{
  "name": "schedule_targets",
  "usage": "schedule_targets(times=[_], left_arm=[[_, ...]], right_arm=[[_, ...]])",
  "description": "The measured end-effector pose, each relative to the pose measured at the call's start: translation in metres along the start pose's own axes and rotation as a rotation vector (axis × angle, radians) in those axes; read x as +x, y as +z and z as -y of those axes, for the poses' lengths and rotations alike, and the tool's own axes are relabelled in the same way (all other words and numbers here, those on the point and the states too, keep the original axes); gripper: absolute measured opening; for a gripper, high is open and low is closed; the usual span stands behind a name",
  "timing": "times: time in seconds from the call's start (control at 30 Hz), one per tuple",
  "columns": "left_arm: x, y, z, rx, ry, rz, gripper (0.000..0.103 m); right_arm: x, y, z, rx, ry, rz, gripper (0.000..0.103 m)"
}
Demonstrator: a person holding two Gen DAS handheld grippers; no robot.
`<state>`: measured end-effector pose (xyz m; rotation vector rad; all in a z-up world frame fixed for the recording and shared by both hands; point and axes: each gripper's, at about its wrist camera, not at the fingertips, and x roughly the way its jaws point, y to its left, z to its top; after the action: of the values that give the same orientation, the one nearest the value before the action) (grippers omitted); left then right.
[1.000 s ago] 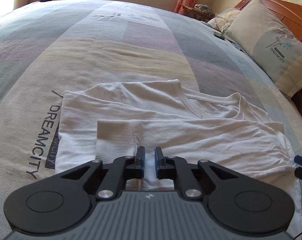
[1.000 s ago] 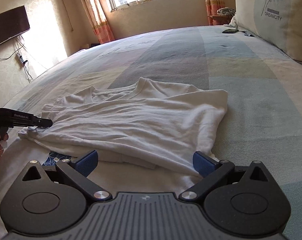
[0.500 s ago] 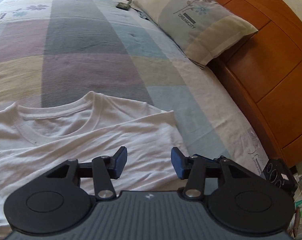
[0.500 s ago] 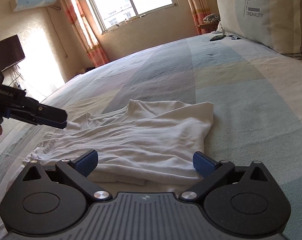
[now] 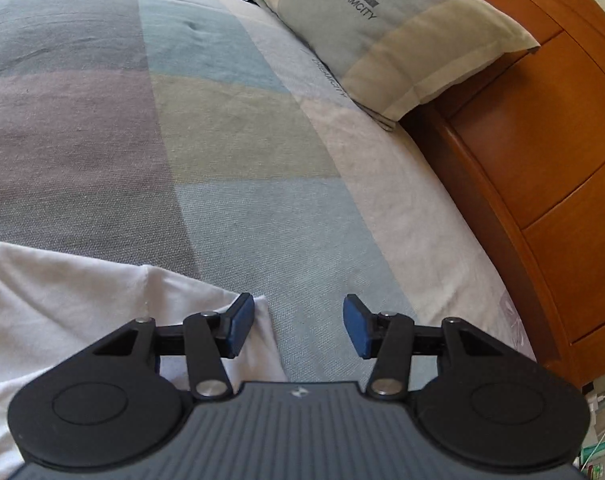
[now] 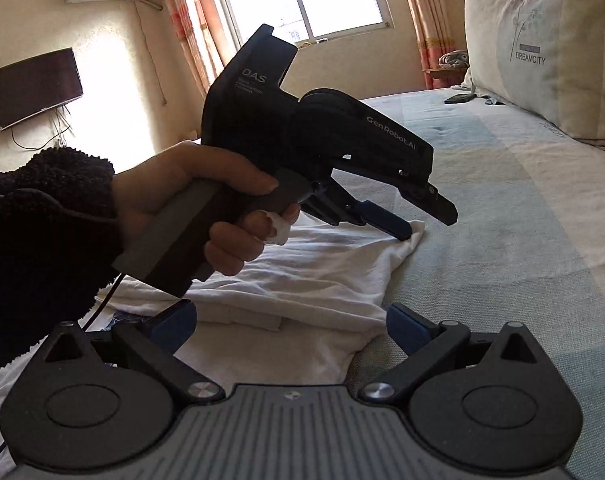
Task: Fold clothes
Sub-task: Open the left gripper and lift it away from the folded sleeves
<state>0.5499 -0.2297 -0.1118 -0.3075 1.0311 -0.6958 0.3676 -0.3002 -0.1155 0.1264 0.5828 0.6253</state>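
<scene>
White cotton shirt (image 6: 302,280) lies on the bed (image 5: 262,160), long axis crosswise, its far corner just left of the left gripper (image 5: 298,326), unclenched and empty; the right gripper (image 6: 290,326), spread and empty, straddles its near edge.

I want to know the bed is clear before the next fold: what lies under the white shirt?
Under the white shirt the patchwork bedspread shows all around its edges. A dark printed patch peeks out at the near left. Anything beneath the shirt's middle is covered.
</scene>
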Motion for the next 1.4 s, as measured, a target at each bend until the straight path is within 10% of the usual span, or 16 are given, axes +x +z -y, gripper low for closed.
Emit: schedule_targets(times=[0.3, 0.53, 0.87, 1.17, 1.4], left_arm=[[-0.113, -0.011, 0.021, 0.145, 0.116, 0.021, 0.058], [-0.189, -0.046, -0.036, 0.016, 0.281, 0.059, 0.069], [-0.195, -0.105, -0.129, -0.156, 0.364, 0.16, 0.07], [-0.221, -0.102, -0.13, -0.128, 0.412, 0.239, 0.07], [-0.221, -0.134, -0.112, -0.08, 0.431, 0.104, 0.072]], right_arm=[[-0.002, -0.001, -0.003, 0.002, -0.017, 0.01, 0.103], [-0.002, 0.001, -0.004, 0.04, -0.029, 0.034, 0.103], [0.001, 0.003, -0.003, 0.087, -0.021, 0.054, 0.103], [0.004, 0.003, 0.002, 0.088, -0.048, 0.049, 0.103], [0.005, 0.004, 0.001, 0.093, -0.049, 0.041, 0.103]])
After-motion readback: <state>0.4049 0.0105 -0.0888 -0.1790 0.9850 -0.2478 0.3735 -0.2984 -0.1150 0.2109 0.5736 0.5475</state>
